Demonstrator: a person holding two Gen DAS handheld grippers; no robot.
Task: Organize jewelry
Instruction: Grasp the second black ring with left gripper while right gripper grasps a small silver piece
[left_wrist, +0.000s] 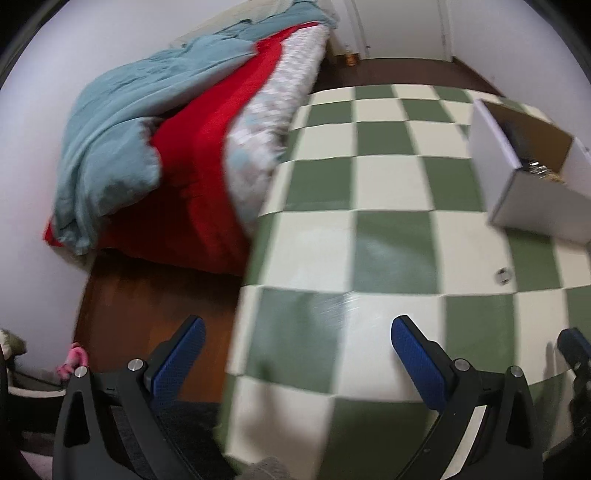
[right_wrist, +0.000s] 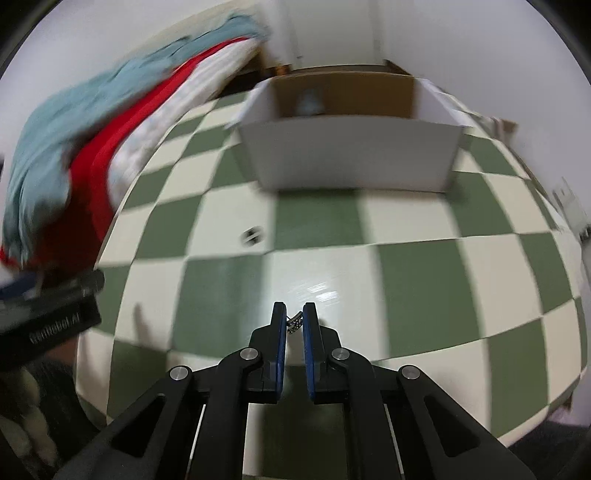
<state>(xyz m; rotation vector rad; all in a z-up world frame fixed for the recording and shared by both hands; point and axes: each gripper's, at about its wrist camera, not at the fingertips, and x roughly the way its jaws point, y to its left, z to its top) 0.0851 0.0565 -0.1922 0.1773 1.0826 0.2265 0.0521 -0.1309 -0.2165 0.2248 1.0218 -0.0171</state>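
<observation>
A bedroom, its bed heaped with blue and red covers, flanks a green-and-cream checkered table where jewelry is being sorted. A white cardboard box stands open at the far side, glinting pieces already inside it in the left wrist view. The left gripper hangs idle at the table's edge, fingers spread wide. The right gripper pinches a small sparkling trinket above the table, well short of the box. A lone ring-like piece lies on the cloth. Next, seemingly: carry forward, over the rim, release.
</observation>
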